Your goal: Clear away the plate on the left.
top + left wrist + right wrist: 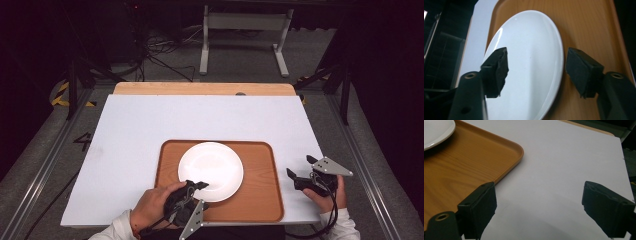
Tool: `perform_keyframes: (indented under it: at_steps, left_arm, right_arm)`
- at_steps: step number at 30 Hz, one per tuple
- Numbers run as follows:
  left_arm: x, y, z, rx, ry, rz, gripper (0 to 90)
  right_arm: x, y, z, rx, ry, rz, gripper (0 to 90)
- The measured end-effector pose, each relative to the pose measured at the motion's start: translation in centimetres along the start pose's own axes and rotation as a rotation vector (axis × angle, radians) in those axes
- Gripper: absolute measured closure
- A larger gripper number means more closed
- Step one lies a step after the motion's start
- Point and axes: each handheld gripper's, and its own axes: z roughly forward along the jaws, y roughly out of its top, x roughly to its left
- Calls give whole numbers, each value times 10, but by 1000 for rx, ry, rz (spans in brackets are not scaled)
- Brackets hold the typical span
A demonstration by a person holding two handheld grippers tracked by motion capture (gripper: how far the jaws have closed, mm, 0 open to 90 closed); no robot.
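A tray lies on the counter, toward its near edge and right of centre. A plate sits in the tray, left of the tray's middle. The left claw is at the plate's near-left rim; the right claw hangs just right of the tray.

1. One mark could be read: a dark figure that looked like a "4", on the grey floor just left of the white table top, about level with the far edge of the tray.
2. Yellow and black hazard stripes lay on the floor at the far left, and another striped patch at the far right; they carried no lettering.
3. The plate, the tray and the table top bore no readable text, label or brand.
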Motion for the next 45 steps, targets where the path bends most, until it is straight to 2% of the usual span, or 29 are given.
perform_keyframes:
  at_steps: [7,9,11,13,14,15,16,18,20,26,35,45]
  left_arm:
    - [10,-6,-3,-7,14,-55,206]
    - [13,-7,-4,-8,23,-58,195]
    - [14,-8,-5,9,18,-80,148]
    - [17,-10,-6,1,23,-105,152]
    - [19,-11,-6,-1,26,-96,148]
    - [19,-12,-7,-3,28,-124,147]
    - [21,-13,-7,-9,39,-121,142]
    - [24,-16,-8,-2,37,-149,137]
    - [26,-19,-8,3,52,-163,131]
    - [34,-29,-6,5,55,-212,116]
    - [47,-47,-6,36,75,-266,108]
    - [62,-73,-6,89,86,-344,107]
  right_arm:
    - [0,0,-1,-3,-1,0,131]
    - [0,0,-1,-3,-1,-1,131]
    - [0,0,-1,-3,-1,-1,130]
    - [0,0,-1,-3,-1,-2,130]
    - [0,0,-1,-3,-1,-2,130]
    - [0,0,-1,-3,-1,-2,130]
    - [0,0,-1,-4,-1,-2,130]
    - [0,0,-1,-4,-1,-1,130]
    - [0,0,-1,-4,-1,-3,130]
    - [0,0,-1,-4,-2,-3,130]
    - [0,0,-1,-3,-2,-3,130]
    - [0,0,-1,-4,-1,-7,130]
